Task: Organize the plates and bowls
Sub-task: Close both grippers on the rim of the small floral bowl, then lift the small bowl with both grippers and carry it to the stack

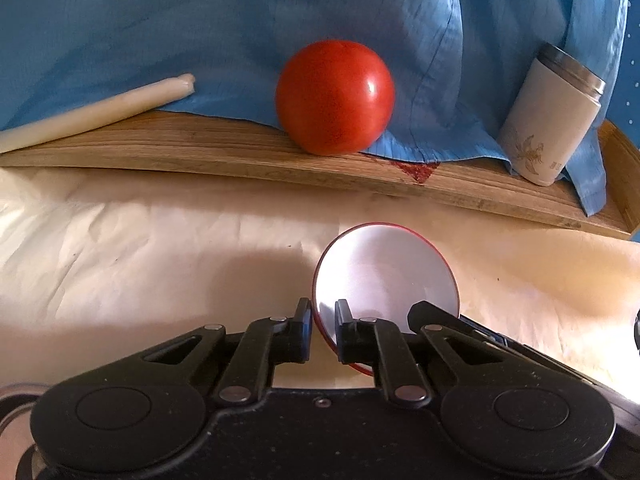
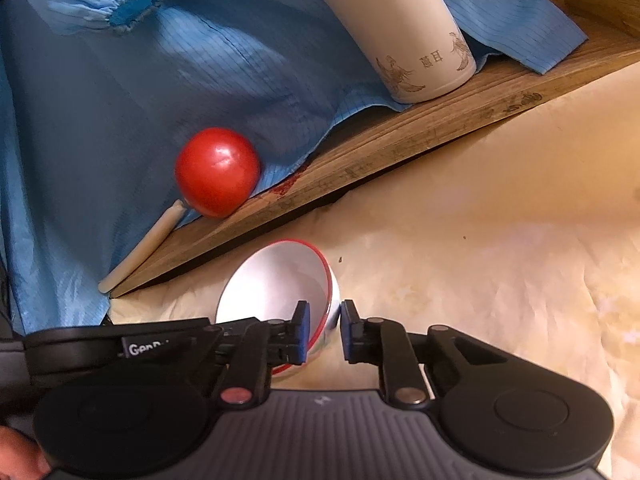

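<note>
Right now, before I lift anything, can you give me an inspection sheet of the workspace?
Surface: cream crinkled sheet, with a wooden board along its far edge.
Job's things: one white bowl with a red rim, tilted; no plates seen.
Clutter: red ball, pale stick, white flask, all on the board.
Grippers: left gripper and right gripper both have their fingers shut on the bowl's rim.
Cables: nothing seen.
Surroundings: blue cloth draped behind.

Your small red-rimmed white bowl (image 1: pixel 386 268) sits near on the crumpled cream sheet (image 1: pixel 140 240). Far behind, the wooden board (image 1: pixel 240 152) carries a pale stick (image 1: pixel 96 112) left, a red ball (image 1: pixel 335 96) middle, a cream flask (image 1: pixel 552 116) right.
</note>
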Demonstrator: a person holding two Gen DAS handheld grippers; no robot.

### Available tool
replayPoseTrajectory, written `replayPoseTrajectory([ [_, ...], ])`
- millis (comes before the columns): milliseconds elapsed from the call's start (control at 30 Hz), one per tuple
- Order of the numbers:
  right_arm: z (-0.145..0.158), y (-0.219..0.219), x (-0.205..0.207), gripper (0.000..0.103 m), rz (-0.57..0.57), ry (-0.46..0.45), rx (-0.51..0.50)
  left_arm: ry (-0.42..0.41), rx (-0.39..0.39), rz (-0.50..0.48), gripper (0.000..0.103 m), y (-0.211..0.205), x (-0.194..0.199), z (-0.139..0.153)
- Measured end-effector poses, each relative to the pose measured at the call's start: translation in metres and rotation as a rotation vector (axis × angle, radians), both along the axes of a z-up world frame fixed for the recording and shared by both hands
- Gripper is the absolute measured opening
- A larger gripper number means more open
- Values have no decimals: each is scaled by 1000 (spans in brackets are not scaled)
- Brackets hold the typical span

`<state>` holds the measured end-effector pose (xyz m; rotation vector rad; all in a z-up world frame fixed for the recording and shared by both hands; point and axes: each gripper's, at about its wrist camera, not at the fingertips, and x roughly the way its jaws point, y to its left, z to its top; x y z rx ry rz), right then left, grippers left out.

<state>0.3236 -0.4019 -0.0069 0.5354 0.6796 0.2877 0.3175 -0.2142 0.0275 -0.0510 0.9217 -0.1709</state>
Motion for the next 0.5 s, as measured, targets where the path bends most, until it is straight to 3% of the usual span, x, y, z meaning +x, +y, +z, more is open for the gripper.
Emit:
replayPoseTrajectory([
  [267,-7,-2,7,10,-19,28,17,-36,23,33,10,-13,-15,12],
  [500,-7,-4,6,10,-2,13,68,-62,-42,65,10,-3,-24,15],
])
